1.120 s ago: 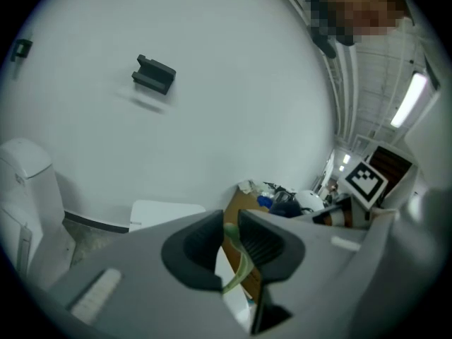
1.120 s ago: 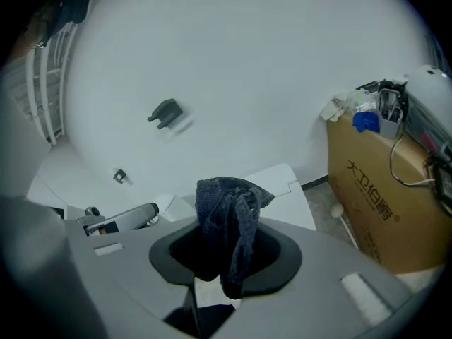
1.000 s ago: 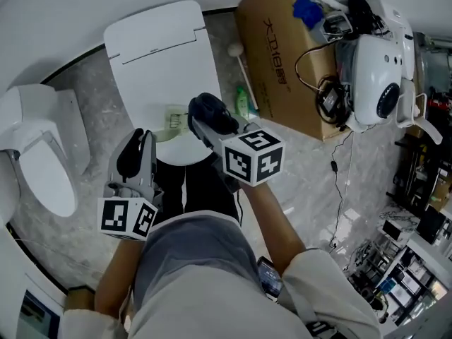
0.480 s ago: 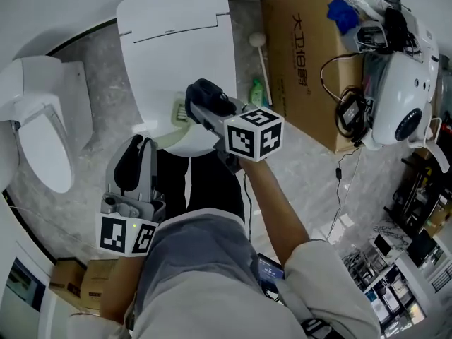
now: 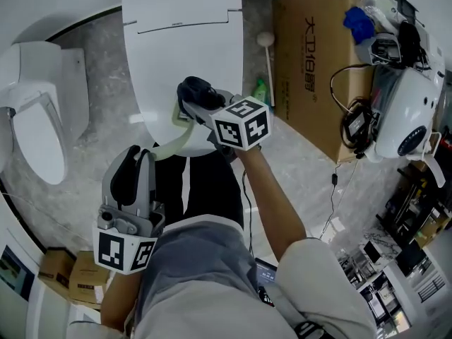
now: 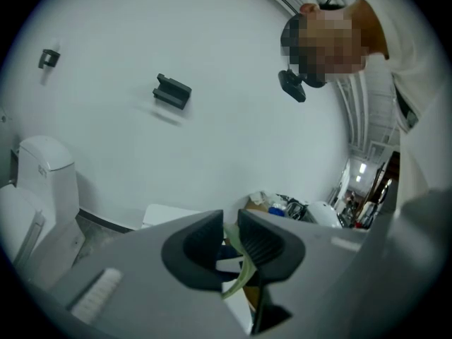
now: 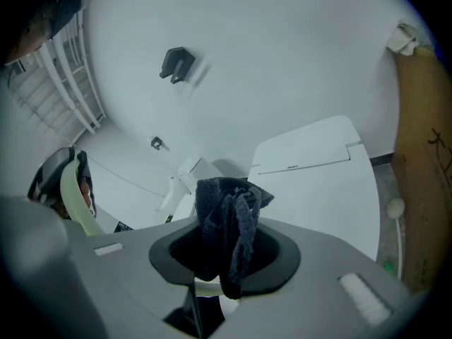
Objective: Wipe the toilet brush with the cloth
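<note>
In the head view my left gripper (image 5: 139,157) is shut on the pale green handle of the toilet brush (image 5: 171,142). The handle curves up and to the right, over the front of the closed toilet lid (image 5: 183,41). My right gripper (image 5: 189,94) is shut on a dark cloth (image 5: 198,88) just above the brush's far end, which it largely hides. The left gripper view shows the left gripper (image 6: 231,222) clamped on the green handle (image 6: 241,274). In the right gripper view the cloth (image 7: 222,210) bunches out of the right gripper (image 7: 226,251), with the handle (image 7: 73,196) at the far left.
A second white toilet (image 5: 35,119) stands at the left. A large cardboard box (image 5: 318,62) is to the right of the toilet, with a white-handled brush (image 5: 267,55) and a green bottle (image 5: 261,90) beside it. A white device (image 5: 409,111) and cables lie at the right. Small boxes (image 5: 70,274) sit at lower left.
My right gripper has carried the cloth up and left, farther over the toilet lid and onto the brush's end. The left gripper has dropped slightly, and the green handle now shows between the two.
</note>
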Action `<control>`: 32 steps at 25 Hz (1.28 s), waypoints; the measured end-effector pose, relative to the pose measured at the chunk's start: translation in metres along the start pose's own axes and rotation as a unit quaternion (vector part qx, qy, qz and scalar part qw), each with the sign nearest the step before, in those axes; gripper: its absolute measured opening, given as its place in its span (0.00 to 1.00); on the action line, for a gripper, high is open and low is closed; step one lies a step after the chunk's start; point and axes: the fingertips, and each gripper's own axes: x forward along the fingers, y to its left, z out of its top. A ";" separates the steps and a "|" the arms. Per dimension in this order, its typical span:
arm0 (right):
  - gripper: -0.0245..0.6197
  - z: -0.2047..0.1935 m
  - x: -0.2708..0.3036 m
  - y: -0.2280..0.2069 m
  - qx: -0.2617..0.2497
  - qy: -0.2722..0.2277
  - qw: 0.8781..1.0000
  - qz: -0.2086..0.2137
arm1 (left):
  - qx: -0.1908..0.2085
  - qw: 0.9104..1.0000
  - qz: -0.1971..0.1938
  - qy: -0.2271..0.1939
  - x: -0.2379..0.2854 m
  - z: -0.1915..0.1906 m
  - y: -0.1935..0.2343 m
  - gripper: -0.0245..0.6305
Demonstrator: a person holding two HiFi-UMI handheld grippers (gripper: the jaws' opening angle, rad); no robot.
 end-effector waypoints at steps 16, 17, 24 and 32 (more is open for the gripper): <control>0.20 -0.026 0.069 -0.036 -0.038 0.084 0.996 0.017 | 0.018 1.000 -0.006 -0.014 0.003 0.001 0.004 0.04; 0.20 -0.027 0.070 -0.038 -0.037 0.086 0.995 0.017 | 0.018 1.000 -0.006 -0.014 0.002 0.000 0.004 0.04; 0.20 -0.027 0.084 -0.050 -0.031 0.097 0.995 0.013 | 0.022 1.000 -0.010 -0.015 0.003 0.000 0.006 0.04; 0.20 -0.036 0.098 -0.064 -0.027 0.119 0.992 0.013 | 0.031 0.999 -0.011 -0.016 0.007 -0.001 0.005 0.04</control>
